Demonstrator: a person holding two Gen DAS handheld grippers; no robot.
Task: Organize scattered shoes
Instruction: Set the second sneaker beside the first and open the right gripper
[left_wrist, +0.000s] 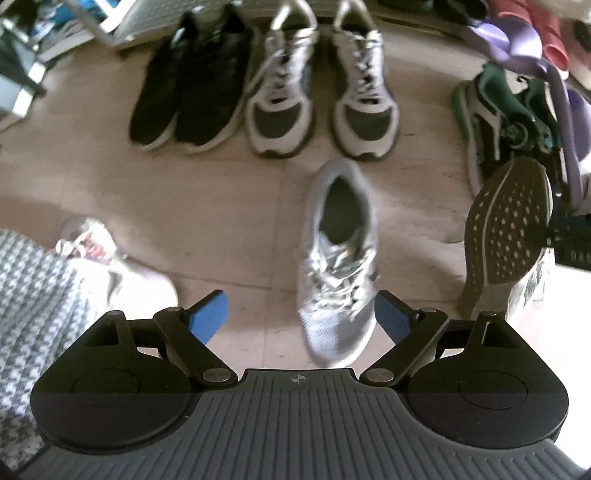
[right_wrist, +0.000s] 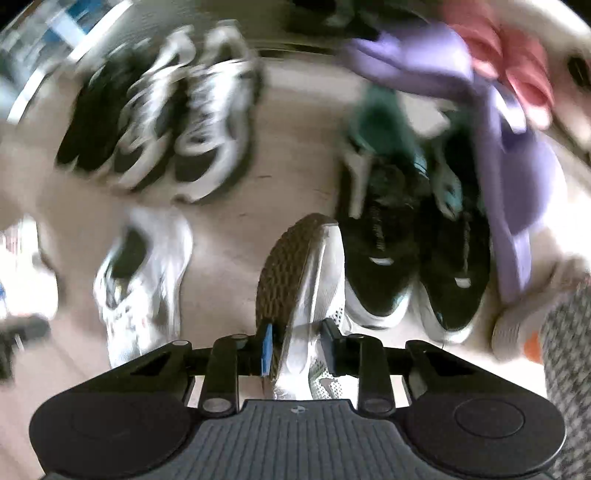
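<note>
Here the right tongs (right_wrist: 297, 345) are clenched on a white running shoe (right_wrist: 314, 295), pinching it by the heel end so that its dark sole faces left and the toe points away. The pinch sits only on a narrow part, so in my judgement the shoe could swing or slip out, and then fall on the black-and-green pair (right_wrist: 413, 251) just to its right. The left tongs (left_wrist: 301, 317) are released wide, with nothing between them, above a grey shoe (left_wrist: 338, 266) lying alone on the floor (left_wrist: 221, 206). Far behind it, a black pair (left_wrist: 188, 81) and a white-and-grey pair (left_wrist: 321, 92) already stand in a row. A careless descent here could push the grey shoe crooked.
</note>
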